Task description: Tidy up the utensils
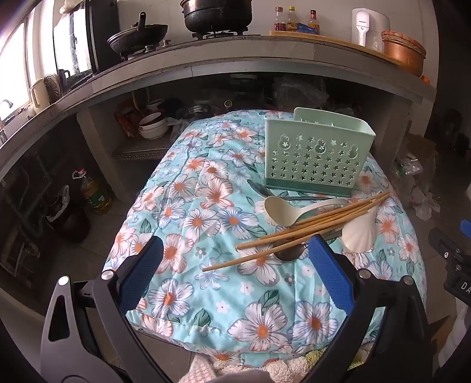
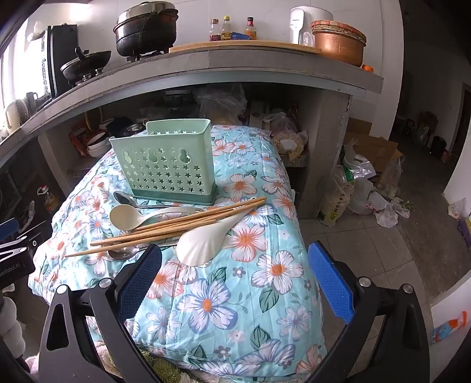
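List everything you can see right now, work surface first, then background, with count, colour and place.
Perforated plastic utensil holder: one, mint green, upright at the back of the cloth.
Floral quilted cloth: one, light blue, covering the work surface.
Wooden chopsticks: several, tan, lying across the spoons.
Plastic spoons: two, cream, under the chopsticks.
Metal spoons: at least two, silver, partly hidden.
Black pot: one, on the stove.
Sauce bottles: three, on the counter.
Copper-coloured pot: one, counter's right end.
Left gripper: open, empty.
Right gripper: open, empty.

A home kitchen: black pots point(image 1: 217, 14) on a gas stove, sauce bottles point(image 1: 292, 20) on the counter.
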`<state>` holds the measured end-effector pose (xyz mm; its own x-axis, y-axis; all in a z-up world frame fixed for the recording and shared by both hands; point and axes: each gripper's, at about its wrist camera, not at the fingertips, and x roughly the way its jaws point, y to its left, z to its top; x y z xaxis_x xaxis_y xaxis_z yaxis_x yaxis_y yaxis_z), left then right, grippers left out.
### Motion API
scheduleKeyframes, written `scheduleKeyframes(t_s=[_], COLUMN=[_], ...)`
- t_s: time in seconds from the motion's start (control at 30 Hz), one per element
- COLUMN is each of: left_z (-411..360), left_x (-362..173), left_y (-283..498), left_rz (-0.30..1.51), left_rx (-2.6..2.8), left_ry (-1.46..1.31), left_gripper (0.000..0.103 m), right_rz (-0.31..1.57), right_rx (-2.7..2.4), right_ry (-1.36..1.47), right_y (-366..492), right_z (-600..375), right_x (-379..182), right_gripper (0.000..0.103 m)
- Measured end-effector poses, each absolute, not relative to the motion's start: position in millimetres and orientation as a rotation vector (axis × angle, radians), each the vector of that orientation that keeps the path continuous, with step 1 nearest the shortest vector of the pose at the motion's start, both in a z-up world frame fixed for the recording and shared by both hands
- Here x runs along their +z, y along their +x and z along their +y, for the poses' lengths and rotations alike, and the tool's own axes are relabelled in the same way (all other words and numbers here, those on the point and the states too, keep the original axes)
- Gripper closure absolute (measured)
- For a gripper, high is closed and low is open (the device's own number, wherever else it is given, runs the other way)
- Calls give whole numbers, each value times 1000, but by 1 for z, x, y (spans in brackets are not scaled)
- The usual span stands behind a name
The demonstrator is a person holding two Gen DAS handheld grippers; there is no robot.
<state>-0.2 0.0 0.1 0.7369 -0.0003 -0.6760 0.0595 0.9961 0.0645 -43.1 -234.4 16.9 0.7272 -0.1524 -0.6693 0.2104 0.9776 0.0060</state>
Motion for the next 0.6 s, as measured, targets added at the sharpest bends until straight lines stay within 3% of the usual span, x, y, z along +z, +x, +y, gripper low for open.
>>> scheduleKeyframes(t_s=[0.6], left_z=[-3], left_x=[-1], left_y=[1], left_rz=[748], left_rx=[-34], left_ry=[91], left_gripper=[8], right_rz=[727], right_rx=[-199], right_ry=[85], right_y=[-43], right_z=[-234], right_x=[18], right_gripper=[6])
